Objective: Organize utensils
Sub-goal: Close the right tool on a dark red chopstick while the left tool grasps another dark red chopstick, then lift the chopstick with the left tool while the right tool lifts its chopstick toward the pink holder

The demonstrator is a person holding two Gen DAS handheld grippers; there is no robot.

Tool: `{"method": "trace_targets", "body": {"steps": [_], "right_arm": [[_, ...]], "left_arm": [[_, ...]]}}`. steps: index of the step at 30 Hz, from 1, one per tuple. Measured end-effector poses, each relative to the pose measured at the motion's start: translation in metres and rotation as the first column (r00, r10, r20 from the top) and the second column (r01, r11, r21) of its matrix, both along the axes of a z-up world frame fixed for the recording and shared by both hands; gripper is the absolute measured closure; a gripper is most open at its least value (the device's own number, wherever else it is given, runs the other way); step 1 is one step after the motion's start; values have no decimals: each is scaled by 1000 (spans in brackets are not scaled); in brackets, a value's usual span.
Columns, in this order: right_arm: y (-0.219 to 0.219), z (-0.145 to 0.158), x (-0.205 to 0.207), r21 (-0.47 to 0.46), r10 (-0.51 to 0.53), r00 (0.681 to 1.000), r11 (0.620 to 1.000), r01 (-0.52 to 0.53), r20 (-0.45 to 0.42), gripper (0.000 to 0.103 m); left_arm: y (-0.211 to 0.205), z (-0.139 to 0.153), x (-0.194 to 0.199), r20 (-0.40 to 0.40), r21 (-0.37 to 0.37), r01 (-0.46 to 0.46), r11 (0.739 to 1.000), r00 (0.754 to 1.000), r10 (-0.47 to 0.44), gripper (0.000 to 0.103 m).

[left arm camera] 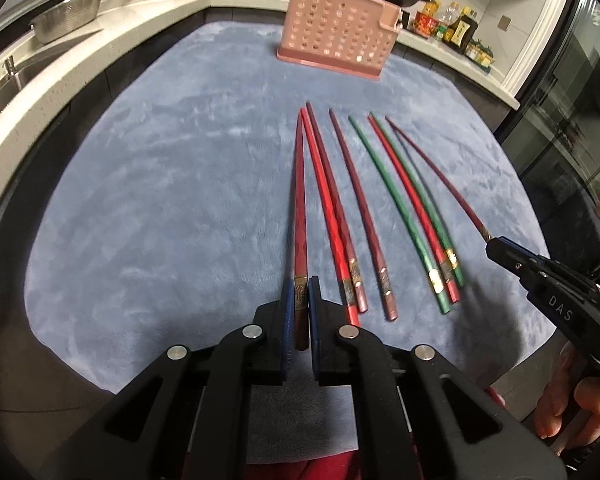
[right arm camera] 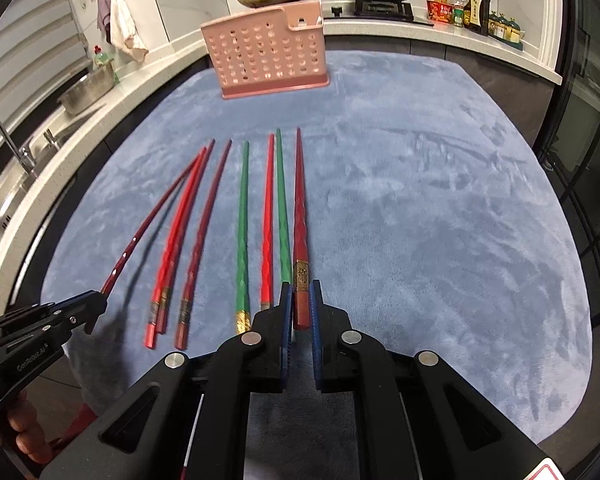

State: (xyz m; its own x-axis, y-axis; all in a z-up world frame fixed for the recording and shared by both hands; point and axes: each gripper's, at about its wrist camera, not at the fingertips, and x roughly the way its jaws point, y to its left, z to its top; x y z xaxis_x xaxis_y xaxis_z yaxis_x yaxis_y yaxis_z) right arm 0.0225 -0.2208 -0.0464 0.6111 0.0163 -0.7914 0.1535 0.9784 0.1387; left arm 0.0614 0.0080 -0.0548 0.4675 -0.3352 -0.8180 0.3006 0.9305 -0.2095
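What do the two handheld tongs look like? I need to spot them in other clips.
Both the left tongs and the right tongs are black plastic with blue ribbed pads inside the fingers and round silver pivot pins. White lettering marks their sides.

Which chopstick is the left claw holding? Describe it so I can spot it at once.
Start at the blue cloth with the pink holder standing at its far end. In the row of chopsticks fanned out in front of the holder, take the one on the far left. That dark red chopstick is pinched at its banded end in the left claw.
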Motion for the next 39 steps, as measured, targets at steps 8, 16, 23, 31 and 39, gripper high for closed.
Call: {"method": "trace_targets", "body": {"steps": [8, 16, 23, 31, 39], "right_arm": [[-4, 40, 0, 3, -14, 997, 1000, 14, 75, 96], [-22, 81, 7, 54, -52, 987, 998, 44, 149, 96], [-29, 107, 15, 42, -63, 976, 998, 56, 208, 96], [-28, 97, 7, 61, -69, 979, 996, 59, 191, 96], [-27, 96, 2, 61, -70, 979, 996, 60, 189, 96]], "left_arm": [[3, 40, 3, 94, -38, -10, 999, 995, 13, 96], [7, 81, 15, 180, -81, -19, 997, 983, 33, 103], [9, 107, 34, 243, -87, -34, 996, 968, 55, 103], [13, 53, 24, 112, -48, 3, 999, 994, 3, 92], [2, -15, 8, -44, 33, 47, 998, 998, -46, 74]]}}
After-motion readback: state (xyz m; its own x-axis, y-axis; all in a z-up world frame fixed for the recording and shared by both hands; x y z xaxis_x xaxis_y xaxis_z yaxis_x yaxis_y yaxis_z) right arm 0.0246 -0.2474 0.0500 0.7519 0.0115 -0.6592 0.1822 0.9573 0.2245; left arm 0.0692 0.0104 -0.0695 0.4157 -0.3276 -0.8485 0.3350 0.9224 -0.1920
